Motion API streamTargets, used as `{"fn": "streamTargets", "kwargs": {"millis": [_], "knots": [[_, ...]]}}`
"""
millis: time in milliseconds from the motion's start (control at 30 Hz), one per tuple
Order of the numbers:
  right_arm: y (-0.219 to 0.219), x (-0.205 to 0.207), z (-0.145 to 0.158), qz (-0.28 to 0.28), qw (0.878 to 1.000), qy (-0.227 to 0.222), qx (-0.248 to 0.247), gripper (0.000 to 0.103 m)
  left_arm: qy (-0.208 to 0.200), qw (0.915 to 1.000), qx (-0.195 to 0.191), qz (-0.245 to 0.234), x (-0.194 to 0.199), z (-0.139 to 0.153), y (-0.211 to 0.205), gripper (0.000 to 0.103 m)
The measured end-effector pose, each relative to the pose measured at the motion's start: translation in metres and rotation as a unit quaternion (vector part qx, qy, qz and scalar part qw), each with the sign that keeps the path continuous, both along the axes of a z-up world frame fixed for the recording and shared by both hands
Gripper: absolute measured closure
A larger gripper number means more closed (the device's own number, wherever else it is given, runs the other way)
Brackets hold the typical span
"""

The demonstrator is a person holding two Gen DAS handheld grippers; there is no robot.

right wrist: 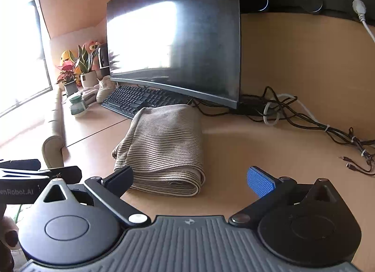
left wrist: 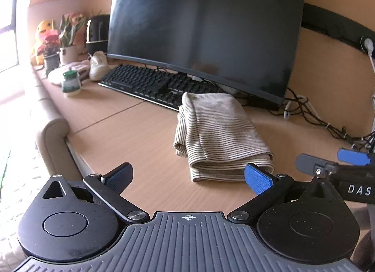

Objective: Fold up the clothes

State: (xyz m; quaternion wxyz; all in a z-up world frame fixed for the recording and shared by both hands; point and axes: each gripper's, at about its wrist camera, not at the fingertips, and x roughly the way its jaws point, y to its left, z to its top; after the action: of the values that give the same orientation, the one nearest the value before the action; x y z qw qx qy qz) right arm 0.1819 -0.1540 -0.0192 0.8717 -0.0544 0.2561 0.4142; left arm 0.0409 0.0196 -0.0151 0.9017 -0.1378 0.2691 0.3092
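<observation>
Both grippers, left gripper (left wrist: 188, 175) and right gripper (right wrist: 189, 179), are hovering with jaws spread wide, gripping nothing; folded striped garment (left wrist: 218, 136) is lying on desk (left wrist: 131, 136), touching keyboard (left wrist: 152, 84).

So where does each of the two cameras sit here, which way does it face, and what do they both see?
Left wrist: rides on the left tool, looks forward across the desk at the folded shirt, monitor and keyboard; its open fingers show, and the right tool's tip at the right edge.
Right wrist: rides on the right tool, faces the same way from further right; its open fingers show, the left tool at the left edge.
Shared: shirt, monitor, keyboard, plants, cables.
</observation>
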Motion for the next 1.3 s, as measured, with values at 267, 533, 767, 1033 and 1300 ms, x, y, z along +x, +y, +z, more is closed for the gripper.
{"fn": "streamTargets", "kwargs": {"millis": [267,533,767,1033,1300], "knots": [[-0.001,0.001,-0.002,-0.002,1.0,0.004,-0.013,0.0,0.021,0.9998,-0.002,0.0,0.004,-0.004,-0.006,0.0],[0.003,-0.001,-0.005,0.012,1.0,0.004,-0.017,0.0,0.028,0.9996,-0.001,0.001,0.003,-0.005,-0.012,0.0],[0.004,0.001,-0.007,0.013,1.0,0.012,-0.02,0.0,0.029,0.9996,-0.005,0.002,0.002,-0.006,-0.012,0.0],[0.004,0.003,-0.008,0.008,1.0,0.013,-0.024,0.0,0.027,0.9996,-0.01,0.001,0.003,-0.007,-0.016,0.0],[0.005,0.003,-0.008,0.011,0.999,0.012,-0.027,0.0,0.026,0.9996,-0.011,0.007,0.0,-0.007,-0.016,0.0]]}}
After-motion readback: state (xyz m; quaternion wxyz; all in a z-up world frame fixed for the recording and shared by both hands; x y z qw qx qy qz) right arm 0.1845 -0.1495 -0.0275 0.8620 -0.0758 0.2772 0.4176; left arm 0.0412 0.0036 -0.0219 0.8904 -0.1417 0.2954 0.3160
